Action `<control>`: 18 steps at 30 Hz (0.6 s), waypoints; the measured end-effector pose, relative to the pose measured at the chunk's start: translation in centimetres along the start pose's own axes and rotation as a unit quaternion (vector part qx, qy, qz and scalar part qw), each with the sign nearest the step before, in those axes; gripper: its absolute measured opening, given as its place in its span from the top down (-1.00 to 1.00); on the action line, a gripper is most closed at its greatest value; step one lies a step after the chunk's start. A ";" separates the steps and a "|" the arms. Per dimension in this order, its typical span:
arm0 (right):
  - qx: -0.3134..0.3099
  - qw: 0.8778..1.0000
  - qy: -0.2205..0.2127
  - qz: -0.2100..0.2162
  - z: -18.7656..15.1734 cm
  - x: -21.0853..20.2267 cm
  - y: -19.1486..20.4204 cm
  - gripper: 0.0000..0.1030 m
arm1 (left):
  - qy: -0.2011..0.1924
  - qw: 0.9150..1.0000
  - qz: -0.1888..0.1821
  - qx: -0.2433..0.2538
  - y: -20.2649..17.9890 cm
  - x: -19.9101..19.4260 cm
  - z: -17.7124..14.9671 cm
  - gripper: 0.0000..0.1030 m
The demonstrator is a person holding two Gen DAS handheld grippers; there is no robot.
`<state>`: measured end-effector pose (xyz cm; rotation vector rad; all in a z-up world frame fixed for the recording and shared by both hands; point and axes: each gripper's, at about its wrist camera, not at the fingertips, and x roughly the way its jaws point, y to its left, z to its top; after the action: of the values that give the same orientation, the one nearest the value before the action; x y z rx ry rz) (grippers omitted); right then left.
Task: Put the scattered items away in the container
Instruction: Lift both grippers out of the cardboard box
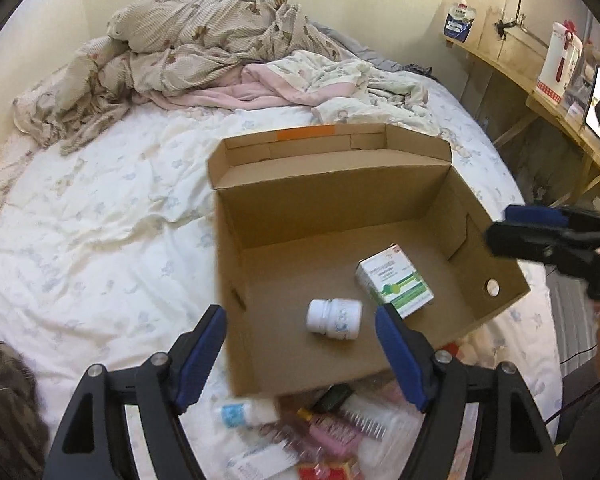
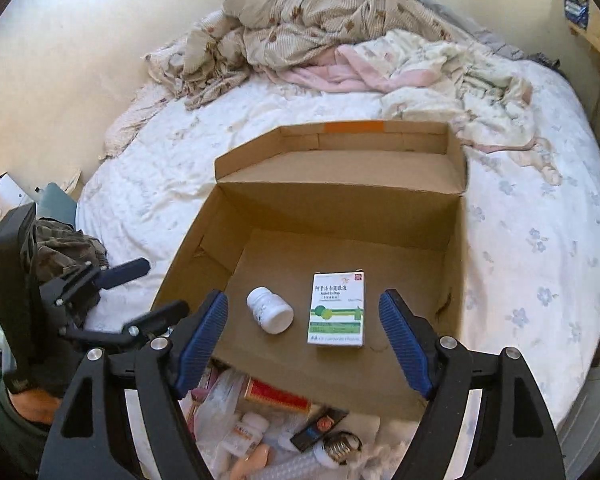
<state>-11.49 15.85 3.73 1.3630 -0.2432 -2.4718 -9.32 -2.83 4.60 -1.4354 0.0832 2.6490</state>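
An open cardboard box (image 1: 340, 200) (image 2: 340, 208) stands on the bed. Inside lie a white pill bottle (image 1: 334, 319) (image 2: 270, 310) on its side and a white-and-green medicine carton (image 1: 396, 280) (image 2: 337, 308). My left gripper (image 1: 300, 356) is open and empty above the box's near wall. My right gripper (image 2: 304, 340) is open and empty over the box's near edge; it also shows at the right of the left wrist view (image 1: 556, 236). Scattered items lie in front of the box: a small white bottle (image 1: 246, 414), a pink comb (image 1: 340, 430), a red packet (image 2: 278, 394), a light bulb (image 2: 338, 446).
Crumpled blankets (image 1: 204, 52) (image 2: 340, 28) are piled at the far end of the bed. A wooden shelf (image 1: 548, 92) with cartons runs along the right wall. A dark cloth (image 2: 66, 250) lies at the bed's left edge.
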 end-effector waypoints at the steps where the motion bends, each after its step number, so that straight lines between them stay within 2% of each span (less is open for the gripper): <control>1: 0.001 1.000 -0.007 -0.001 -0.3 -0.7 0.0 -0.58 | -0.002 1.000 0.004 0.006 -0.1 -0.5 -0.3 -0.50; 4: 0.009 1.000 -0.026 -0.003 -1.3 -2.7 -0.4 -0.58 | -0.004 1.000 0.013 0.028 -0.4 -1.9 -1.6 -0.50; 8: 0.033 0.999 -0.027 -0.011 -3.2 -3.8 -1.5 -0.58 | -0.002 0.999 0.016 0.031 0.0 -2.7 -3.8 -0.50; 12: 0.023 0.998 -0.013 -0.053 -5.2 -3.7 -2.4 -0.58 | 0.005 1.000 0.019 -0.012 1.8 -1.9 -6.3 -0.50; 14: 0.012 0.997 -0.005 -0.071 -6.2 -3.7 -2.9 -0.58 | 0.006 0.999 0.027 -0.030 2.6 -1.6 -6.5 -0.50; 18: 0.033 0.997 -0.001 -0.064 -7.5 -4.4 -4.8 -0.55 | -0.005 0.998 0.026 -0.064 4.1 -2.2 -6.2 -0.50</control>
<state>-3.81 21.88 1.83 1.4454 -0.2460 -2.5908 -3.55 -7.75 2.97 -1.4774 -0.0529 2.7480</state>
